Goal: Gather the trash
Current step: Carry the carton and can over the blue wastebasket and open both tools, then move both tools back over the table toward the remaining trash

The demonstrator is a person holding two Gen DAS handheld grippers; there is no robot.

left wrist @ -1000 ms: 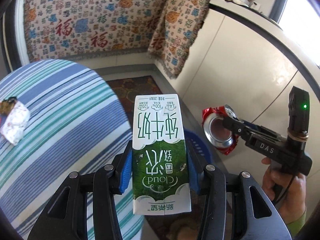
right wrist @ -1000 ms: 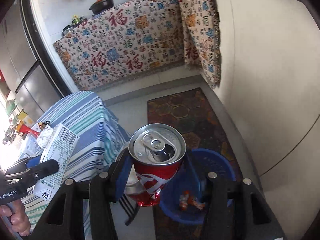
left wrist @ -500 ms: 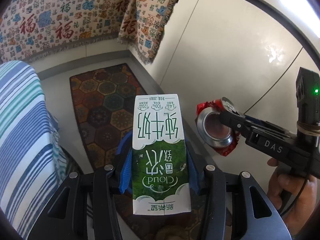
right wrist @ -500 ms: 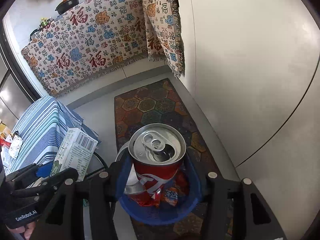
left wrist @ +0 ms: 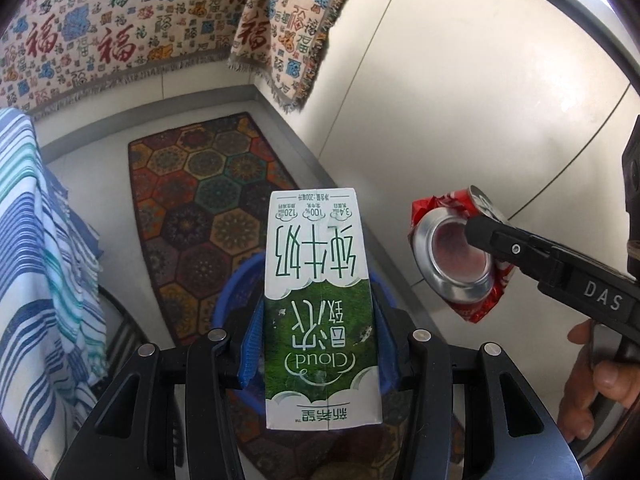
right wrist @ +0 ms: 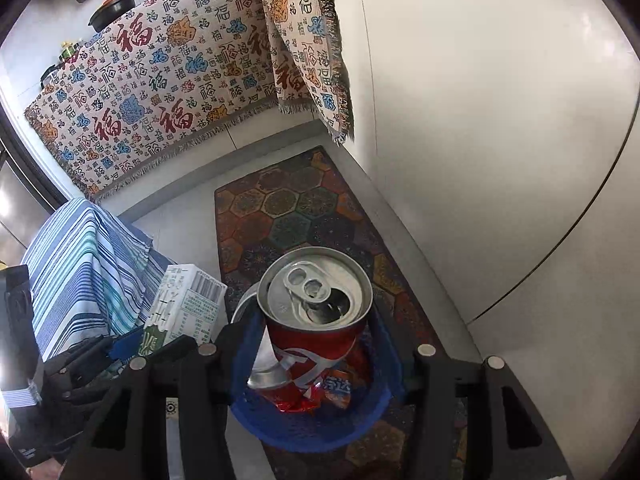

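A pale wall fills the right side of both views and meets a grey floor at a corner, where a fringed patterned cloth printed with red and blue characters hangs over a counter and wraps round onto the wall. On the floor along the wall lies a dark rug of coloured hexagons, with a strip of bare floor between its right edge and the wall. At the left, a blue-and-white striped tablecloth drapes down, leaving an open lane of floor and rug between it and the wall. A blue bin stands on the near end of the rug, with red and orange wrappers inside it. The left gripper is closed on a green-and-white carton, its blue pads pressing both sides; the carton stands upside down and hangs over the bin's near rim. The right gripper clamps a dented red can, top towards the camera, directly over the bin's opening. In the left view the can sits just right of the carton, apart from it, and a hand grips the right gripper's handle.
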